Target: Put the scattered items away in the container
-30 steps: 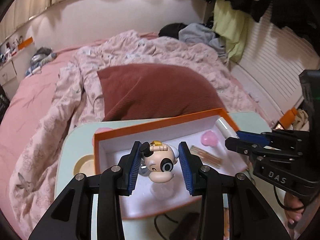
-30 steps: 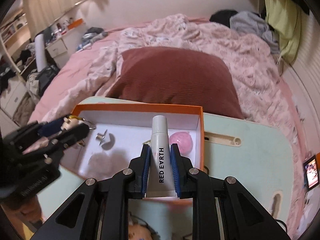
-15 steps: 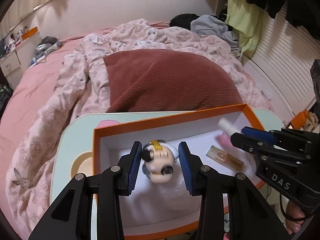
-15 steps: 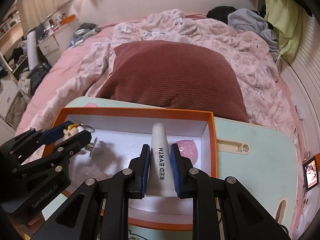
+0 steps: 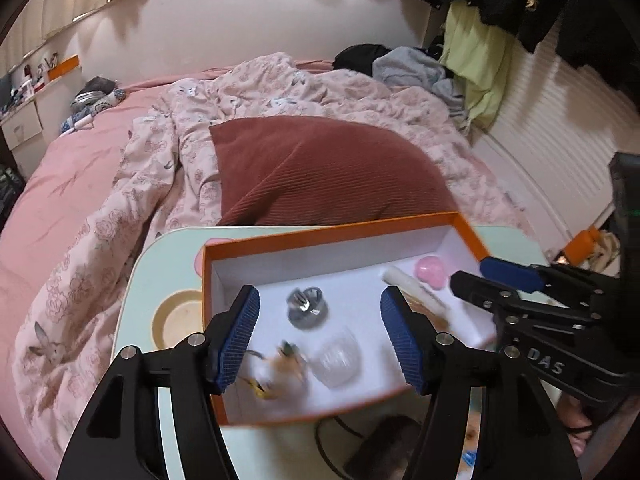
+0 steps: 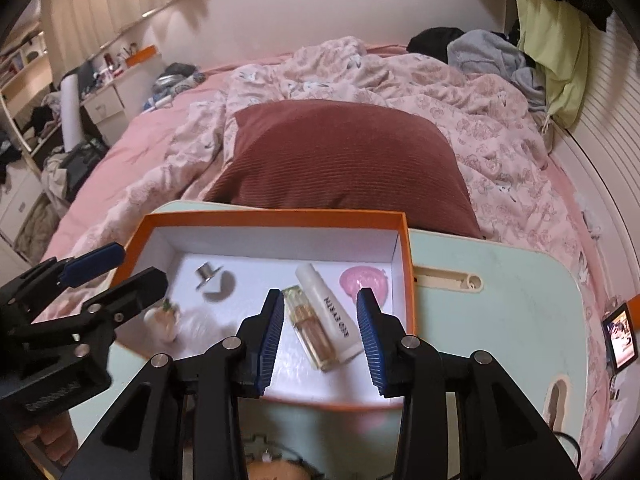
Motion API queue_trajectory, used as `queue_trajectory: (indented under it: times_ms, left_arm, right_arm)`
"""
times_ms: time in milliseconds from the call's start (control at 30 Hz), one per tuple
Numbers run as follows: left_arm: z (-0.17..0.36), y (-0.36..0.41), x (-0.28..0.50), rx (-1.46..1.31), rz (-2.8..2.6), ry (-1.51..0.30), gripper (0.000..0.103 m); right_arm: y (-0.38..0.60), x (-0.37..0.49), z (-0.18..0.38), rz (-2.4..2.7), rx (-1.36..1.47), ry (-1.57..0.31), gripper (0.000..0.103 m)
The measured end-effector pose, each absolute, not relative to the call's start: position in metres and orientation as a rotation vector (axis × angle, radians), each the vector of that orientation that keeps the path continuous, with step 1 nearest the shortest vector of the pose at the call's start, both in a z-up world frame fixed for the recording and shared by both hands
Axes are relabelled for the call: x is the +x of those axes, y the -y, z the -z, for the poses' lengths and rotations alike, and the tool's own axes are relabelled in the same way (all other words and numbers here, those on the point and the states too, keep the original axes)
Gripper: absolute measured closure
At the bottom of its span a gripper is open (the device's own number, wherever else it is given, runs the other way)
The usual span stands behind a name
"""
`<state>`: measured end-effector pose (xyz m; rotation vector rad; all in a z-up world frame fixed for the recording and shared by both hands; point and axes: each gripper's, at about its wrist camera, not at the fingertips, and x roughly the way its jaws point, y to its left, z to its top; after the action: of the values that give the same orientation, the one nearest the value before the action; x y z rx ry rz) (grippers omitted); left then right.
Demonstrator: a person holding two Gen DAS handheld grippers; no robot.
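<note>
Both grippers hang over the orange box on the pale green tray table, and both are letting go. The left gripper has its jaws opening, pads clear of everything; the little figure lies blurred on the box floor below them, apparently just landing. The right gripper is also opening, and the white tube lies flat between its pads without touching either.

Beside the tube rests a slim glass vial, touching it along 1 side. A pink shell-like piece sits in the far right corner, a metal cap near the middle, and a clear plastic dome next to the figure.

The tube looks light and a bit squashy, so a hold across its middle suits it; the smooth skin could slip. The vial is the fragile 1, best pinched gently across its flat sides. The figure is hard and lumpy, easiest taken around the head. I can't tell from here what still lies outside the box.
</note>
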<state>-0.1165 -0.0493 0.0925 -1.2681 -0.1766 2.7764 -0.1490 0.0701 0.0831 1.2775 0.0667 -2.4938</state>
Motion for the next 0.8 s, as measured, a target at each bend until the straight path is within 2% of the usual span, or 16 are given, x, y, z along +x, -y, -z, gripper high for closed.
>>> queue_trajectory:
  times_ms: [200,267,367,567,800]
  left_arm:
    - [-0.111,0.036,-0.068,-1.173,-2.789,0.156,0.037]
    - [-0.110,0.028,-0.049,-1.147,-2.786,0.145,0.032]
    - [-0.099,0.019,-0.018,-1.136,-2.774,0.130,0.032]
    - [-0.056,0.009,0.030,-1.260,-2.729,0.078,0.032]
    - [-0.030,0.007,0.038,-1.367,-2.732,0.088,0.032]
  right_arm:
    - [-0.085,-0.102,-0.105,2.507,1.193,-0.039,0.065]
    - [-0.091,-0.085,-0.108,2.495,1.190,-0.028,0.063]
    - [-0.102,-0.055,-0.105,2.473,1.185,-0.044,0.060]
    - [-0.112,-0.006,-0.064,2.452,1.299,-0.197,0.056]
    - [-0.115,0.018,-0.025,2.437,1.418,-0.220,0.056]
